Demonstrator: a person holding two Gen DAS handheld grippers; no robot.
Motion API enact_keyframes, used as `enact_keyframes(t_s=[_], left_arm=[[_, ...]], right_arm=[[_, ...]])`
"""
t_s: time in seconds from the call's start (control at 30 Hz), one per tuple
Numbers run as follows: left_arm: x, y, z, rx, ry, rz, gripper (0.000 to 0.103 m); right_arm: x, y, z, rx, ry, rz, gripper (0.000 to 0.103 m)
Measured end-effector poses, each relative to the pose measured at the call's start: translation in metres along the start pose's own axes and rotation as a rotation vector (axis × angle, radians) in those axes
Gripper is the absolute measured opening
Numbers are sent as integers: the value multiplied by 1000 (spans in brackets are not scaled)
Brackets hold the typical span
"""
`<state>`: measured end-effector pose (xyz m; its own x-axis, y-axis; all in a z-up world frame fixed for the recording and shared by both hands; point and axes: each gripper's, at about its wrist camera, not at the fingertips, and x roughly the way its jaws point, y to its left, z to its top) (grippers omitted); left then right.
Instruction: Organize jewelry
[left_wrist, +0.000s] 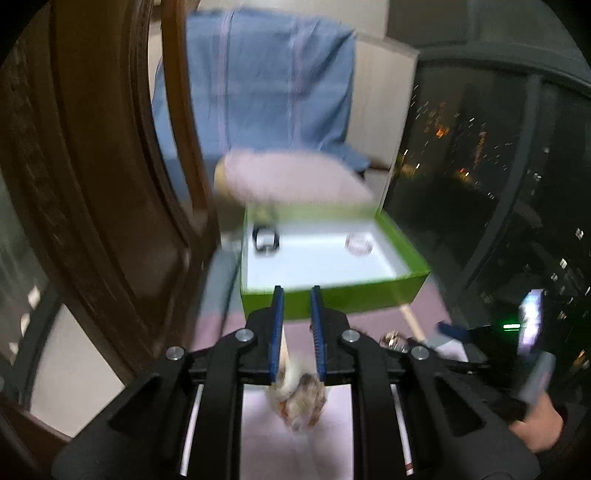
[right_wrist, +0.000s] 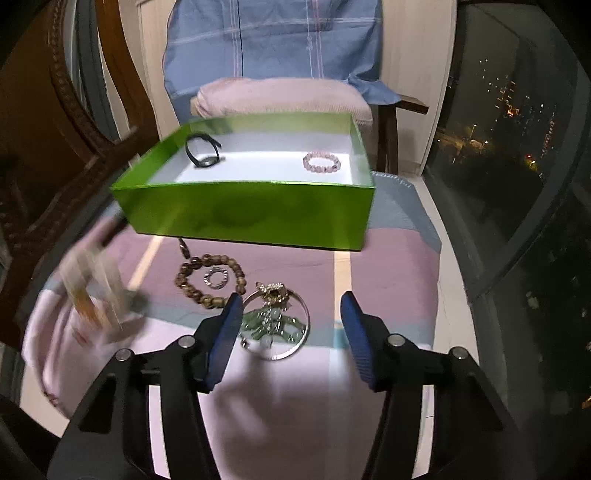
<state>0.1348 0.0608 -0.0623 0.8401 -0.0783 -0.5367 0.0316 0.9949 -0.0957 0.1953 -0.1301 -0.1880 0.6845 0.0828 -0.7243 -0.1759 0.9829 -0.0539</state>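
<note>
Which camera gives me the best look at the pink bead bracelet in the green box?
The right wrist view: the pink bead bracelet is sharp, with single beads visible. In the left wrist view it is only a pale, blurred ring.

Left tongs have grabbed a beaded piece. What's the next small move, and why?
Probably carry the left tongs forward over the green box rim, then release. The pale beaded piece hangs clamped between the pads, and the box floor between the black band and pink bracelet is bare.
</note>
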Motion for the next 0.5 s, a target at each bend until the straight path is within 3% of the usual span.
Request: enact_keyframes(t_s=[0.1,0.23,0.3,0.33,0.5], left_arm=[[-3,5,4,-9,-12,-19,12],[11,23,2,-84,64,-48,11],[22,31,-3,-95,118,-39,46],[27,35,-6,-103,132,-26,75],[72,39,-33,-83,291,-1,79]], right_arm=[[16,10,4,-31,23,-14,48],[28,15,9,-37,50,-35,47],[30,14,10,-31,54,-33,47],[30,13,10,-30,56,-34,47],[30,8,6,5,51,-18,47]])
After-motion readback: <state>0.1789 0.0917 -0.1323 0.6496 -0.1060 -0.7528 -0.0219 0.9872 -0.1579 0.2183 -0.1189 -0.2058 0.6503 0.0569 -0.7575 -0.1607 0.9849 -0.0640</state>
